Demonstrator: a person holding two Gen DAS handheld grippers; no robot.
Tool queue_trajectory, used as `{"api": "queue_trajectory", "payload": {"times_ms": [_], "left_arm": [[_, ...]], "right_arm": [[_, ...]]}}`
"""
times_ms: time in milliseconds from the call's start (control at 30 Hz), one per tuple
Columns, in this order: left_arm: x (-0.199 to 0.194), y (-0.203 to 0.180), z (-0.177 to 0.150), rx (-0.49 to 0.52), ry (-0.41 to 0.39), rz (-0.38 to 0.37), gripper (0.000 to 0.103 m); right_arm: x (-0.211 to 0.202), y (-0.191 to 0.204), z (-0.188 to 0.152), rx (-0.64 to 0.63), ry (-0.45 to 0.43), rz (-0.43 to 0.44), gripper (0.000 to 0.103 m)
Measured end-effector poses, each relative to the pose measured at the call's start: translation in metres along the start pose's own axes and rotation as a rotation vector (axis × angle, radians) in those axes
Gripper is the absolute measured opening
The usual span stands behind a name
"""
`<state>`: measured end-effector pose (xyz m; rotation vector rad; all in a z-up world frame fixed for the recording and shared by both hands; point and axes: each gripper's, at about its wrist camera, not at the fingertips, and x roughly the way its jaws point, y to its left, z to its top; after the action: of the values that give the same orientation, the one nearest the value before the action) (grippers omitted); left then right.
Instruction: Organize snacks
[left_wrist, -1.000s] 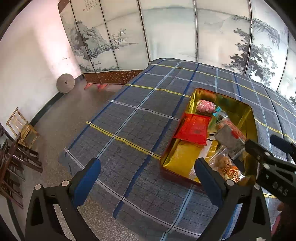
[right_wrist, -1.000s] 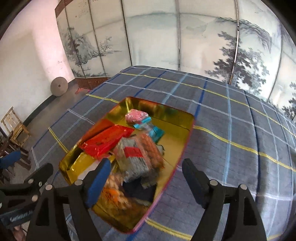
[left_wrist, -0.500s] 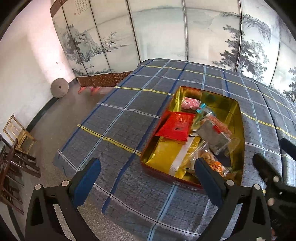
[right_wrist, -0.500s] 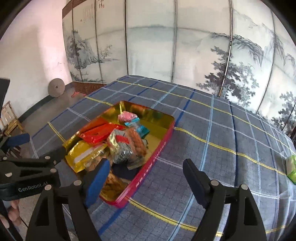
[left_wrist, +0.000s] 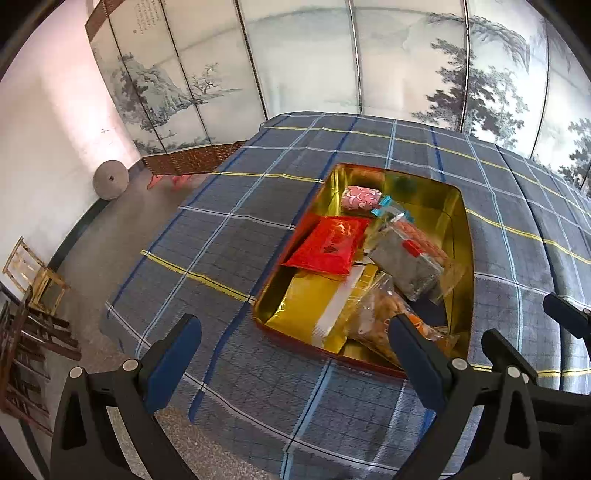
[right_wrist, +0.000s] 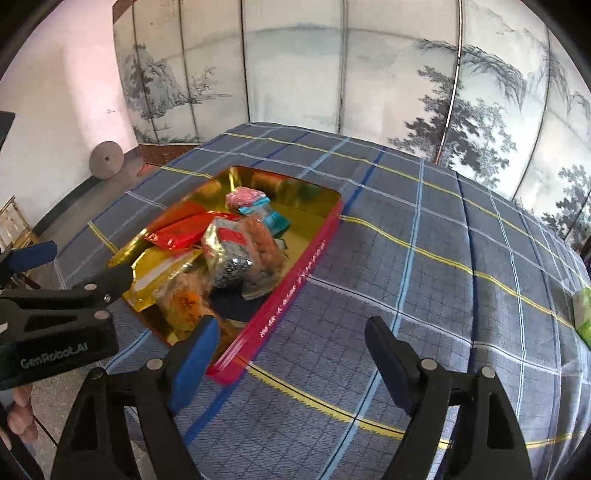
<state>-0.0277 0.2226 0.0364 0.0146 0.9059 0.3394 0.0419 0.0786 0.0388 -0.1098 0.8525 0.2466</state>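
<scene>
One gold tray (left_wrist: 458, 221) is sitting on one plaid tablecloth (left_wrist: 229, 236), holding one red packet (left_wrist: 328, 245), one pink packet (left_wrist: 361, 196), one gold packet (left_wrist: 306, 310) and several clear bags. Two grippers are showing.

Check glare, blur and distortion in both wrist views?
Left wrist view: the gold tray interior mirrors the light, fisheye bends the folding screen, dark vignette at the corners. Right wrist view: snack bags look slightly soft, the checked cloth stays sharp, same barrel curve.
</scene>
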Motion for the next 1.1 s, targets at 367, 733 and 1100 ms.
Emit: {"api": "queue_trajectory", "payload": {"times_ms": [367,733,1100], "left_arm": [[0.002,-0.007,0.001,0.015,0.003,-0.003,0.101],[0.003,-0.005,0.001,0.016,0.01,-0.006,0.101],[0.006,-0.007,0.001,0.026,0.011,-0.007,0.101]], "right_arm": [[0.011,-0.001,-0.005,0.004,0.067,-0.002,0.083],[0.016,0.002,-0.008,0.004,0.092,0.018,0.083],[0.019,0.006,-0.007,-0.003,0.103,0.025,0.083]]}}
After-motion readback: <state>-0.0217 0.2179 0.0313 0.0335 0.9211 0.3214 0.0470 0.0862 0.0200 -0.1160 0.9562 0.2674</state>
